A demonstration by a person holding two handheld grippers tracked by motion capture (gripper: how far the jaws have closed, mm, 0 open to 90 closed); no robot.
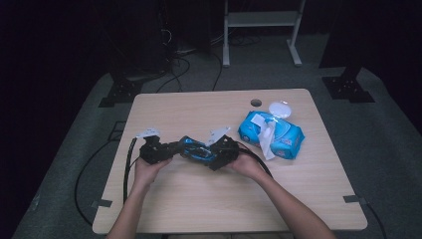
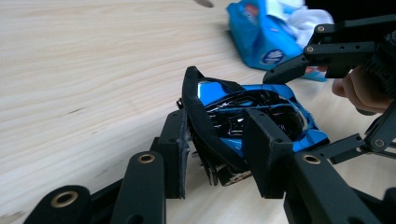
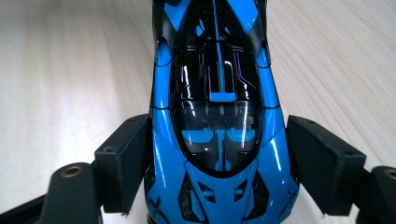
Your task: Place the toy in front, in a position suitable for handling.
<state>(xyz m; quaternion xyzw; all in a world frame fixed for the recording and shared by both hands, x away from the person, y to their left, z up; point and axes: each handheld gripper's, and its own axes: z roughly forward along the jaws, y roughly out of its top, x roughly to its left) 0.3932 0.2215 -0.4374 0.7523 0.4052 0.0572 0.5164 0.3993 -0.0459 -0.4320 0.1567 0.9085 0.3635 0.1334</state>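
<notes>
My left gripper [image 2: 219, 154] clamps the rear of the blue toy car [image 2: 252, 116]. My right gripper [image 3: 219, 168] pinches its nose, left pad touching. Beyond both, a wet-wipes pack [image 1: 271, 133] lies on the table [image 1: 199, 199].

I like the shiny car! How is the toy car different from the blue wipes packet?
The toy car is hard, glossy blue and black; the wipes packet is a soft blue pack with a white wipe sticking out. The toy car is held between the left gripper and the right gripper; the wipes packet lies untouched on the table. The toy car is long and narrow; the wipes packet is broader. Both are mostly blue.
</notes>
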